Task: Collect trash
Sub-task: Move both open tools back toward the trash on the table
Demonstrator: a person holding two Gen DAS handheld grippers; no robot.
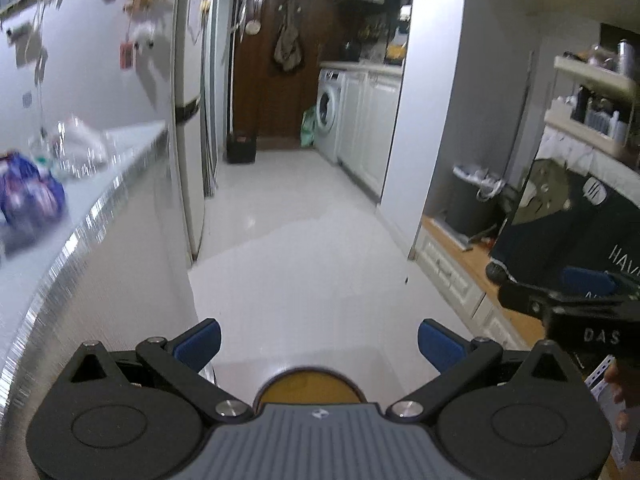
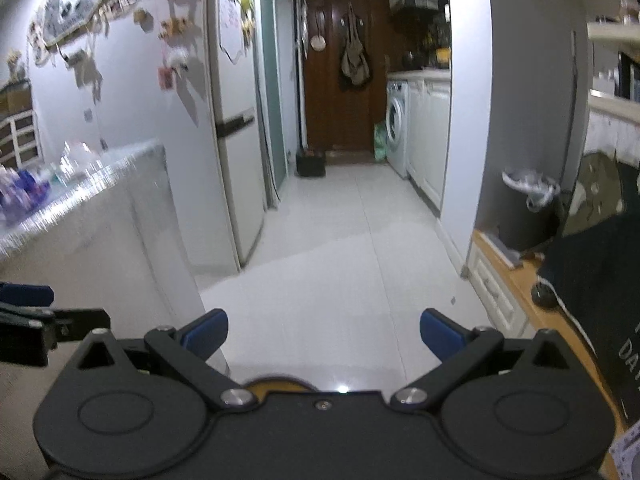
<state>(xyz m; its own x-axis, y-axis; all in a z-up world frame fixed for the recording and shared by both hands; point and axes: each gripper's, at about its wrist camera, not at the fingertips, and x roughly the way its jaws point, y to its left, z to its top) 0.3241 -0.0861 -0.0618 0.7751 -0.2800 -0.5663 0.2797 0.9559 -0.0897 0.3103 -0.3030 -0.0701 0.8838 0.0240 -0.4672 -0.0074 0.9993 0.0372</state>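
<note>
Trash is what we're after, and it's sitting up on the counter [image 1: 132, 148] at the left: a crumpled purple-and-white wrapper [image 1: 30, 194] and, just beyond it, some clear crinkled plastic [image 1: 82, 148], both blurred. Neither gripper is touching any of it.

Left gripper [image 1: 319, 342] is pointing down the hallway with its blue-padded fingers [image 1: 200, 344] spread wide, nothing between them but pale floor tile [image 1: 304, 248]. Right gripper [image 2: 324, 336] is doing the same, its blue pads [image 2: 440, 334] standing well apart and empty. The two are riding side by side: from the left wrist view the right one is poking in at the right edge, and from the right wrist view a bit of the left one is showing at the left edge.

Moving outward, the counter's glittery edge is running along the left, with a tall refrigerator [image 1: 188, 92] just past its far end. On the right, a dark trash bin [image 2: 520, 208] with a white liner folded over its rim is standing in a recess behind the wall corner, on a wooden ledge. Beside it, a dark printed cloth [image 1: 576, 216] is hanging close to the right gripper. Far down the hall, a front-loading washing machine [image 1: 330, 114] is sitting under white cabinets, next to a brown wooden door [image 1: 280, 60] with a bag hanging on it.
</note>
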